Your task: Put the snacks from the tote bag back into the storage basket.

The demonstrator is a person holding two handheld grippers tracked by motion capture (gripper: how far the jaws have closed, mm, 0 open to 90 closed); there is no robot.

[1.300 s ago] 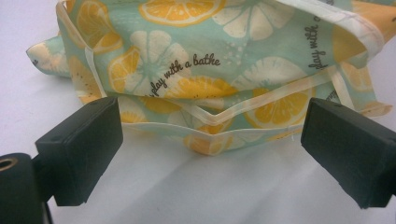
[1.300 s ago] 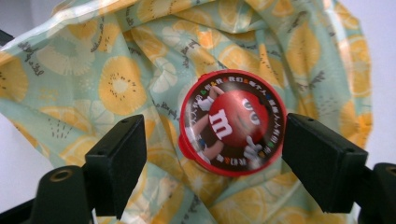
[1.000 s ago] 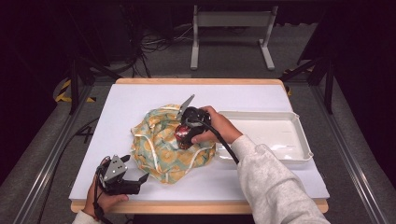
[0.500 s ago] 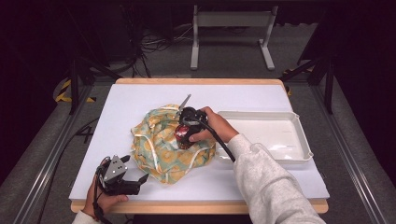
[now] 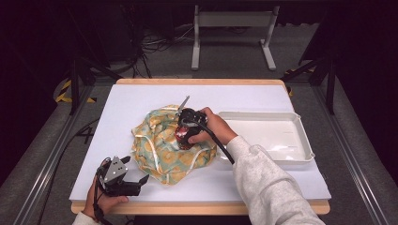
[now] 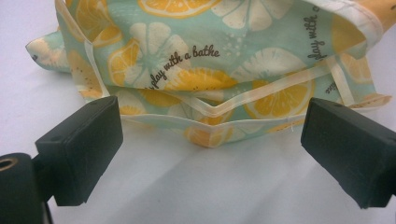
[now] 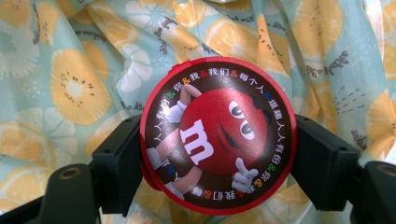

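Candy tin (image 7: 217,135), round and red, sits clamped between the right gripper (image 7: 217,163)'s jaws, which have just been closing, over the citrus-print cloth (image 7: 70,93). In the left gripper view, the left gripper (image 6: 210,144) is spread wide, cloth hem just beyond. In the high view, the white tray (image 5: 300,140) waits empty beside them, so placing likely remains.

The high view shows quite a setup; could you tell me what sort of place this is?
Probably a lab or recording studio rather than a home: the white-topped table stands alone among dark surroundings, loose cables trail across the grey floor behind it, and a metal stand sits beyond.
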